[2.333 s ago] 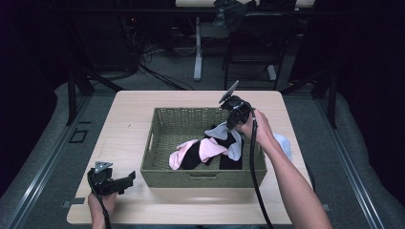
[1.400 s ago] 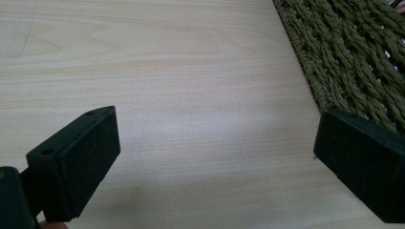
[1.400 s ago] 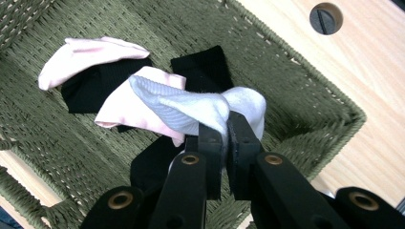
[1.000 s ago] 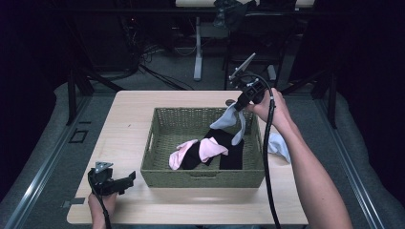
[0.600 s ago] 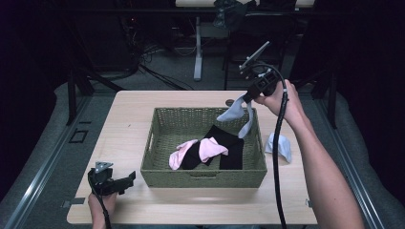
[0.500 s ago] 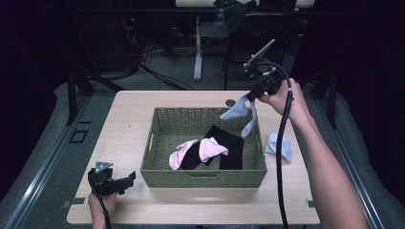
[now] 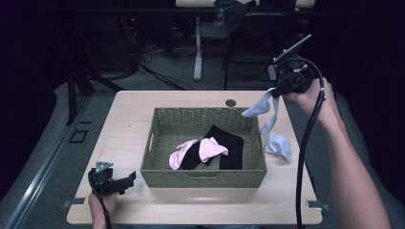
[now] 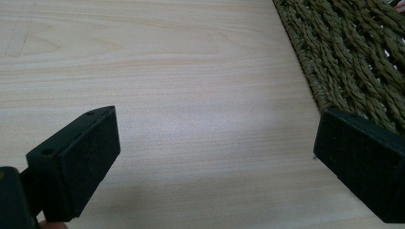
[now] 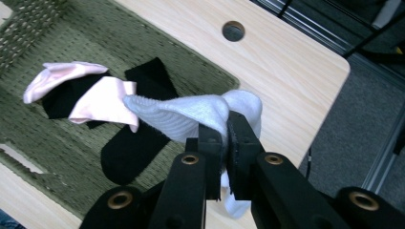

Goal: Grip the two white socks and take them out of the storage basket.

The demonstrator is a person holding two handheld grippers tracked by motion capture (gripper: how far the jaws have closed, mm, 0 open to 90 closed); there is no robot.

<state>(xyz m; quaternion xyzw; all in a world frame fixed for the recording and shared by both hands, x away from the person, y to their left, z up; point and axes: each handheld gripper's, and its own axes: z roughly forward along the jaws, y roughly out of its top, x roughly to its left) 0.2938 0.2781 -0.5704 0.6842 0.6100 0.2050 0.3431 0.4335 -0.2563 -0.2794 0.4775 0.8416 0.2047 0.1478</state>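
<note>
A pale blue sock (image 7: 264, 107) dangles above the woven basket's (image 7: 205, 176) right rim; pink socks (image 7: 200, 150) and black socks (image 7: 228, 143) lie inside.

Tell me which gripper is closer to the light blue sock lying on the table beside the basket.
Right. The right gripper hangs above and just behind the light blue sock on the table, clamping another sock. The left gripper sits across the basket at the near-left corner.

We see the black socks (image 7: 228, 143) partly buried under the pink socks (image 7: 200, 150). The picture's edge crops the basket (image 8: 353, 62) in the left gripper view.
</note>
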